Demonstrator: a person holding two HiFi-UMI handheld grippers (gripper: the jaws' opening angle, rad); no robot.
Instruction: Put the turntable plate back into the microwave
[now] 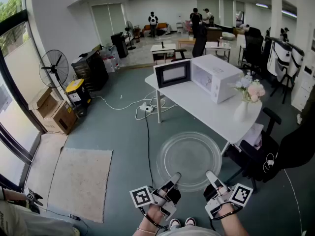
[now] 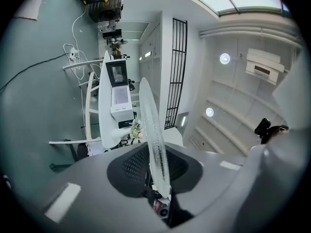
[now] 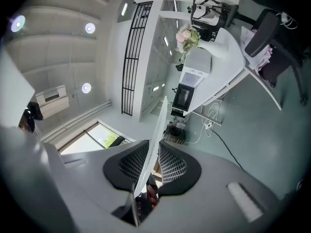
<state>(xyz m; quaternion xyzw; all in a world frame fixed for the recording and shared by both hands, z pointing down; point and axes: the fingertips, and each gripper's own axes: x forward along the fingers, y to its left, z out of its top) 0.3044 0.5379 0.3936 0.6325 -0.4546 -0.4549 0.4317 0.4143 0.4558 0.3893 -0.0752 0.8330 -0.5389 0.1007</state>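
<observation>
A clear glass turntable plate (image 1: 189, 159) hangs flat in front of me, held at its near rim by both grippers. My left gripper (image 1: 175, 177) is shut on the rim's left part, and the plate (image 2: 154, 135) shows edge-on between its pads. My right gripper (image 1: 210, 175) is shut on the right part, where the plate (image 3: 154, 144) also runs edge-on between the pads. The white microwave (image 1: 209, 77) stands on a white table (image 1: 206, 109) ahead, its door (image 1: 173, 73) swung open to the left.
A white vase of flowers (image 1: 247, 98) stands on the table's right end, with a black chair (image 1: 256, 154) below it. A power strip and cables (image 1: 146, 107) lie on the floor by the table. A rug (image 1: 78, 181), boxes (image 1: 55, 111) and a fan (image 1: 54, 69) are at left.
</observation>
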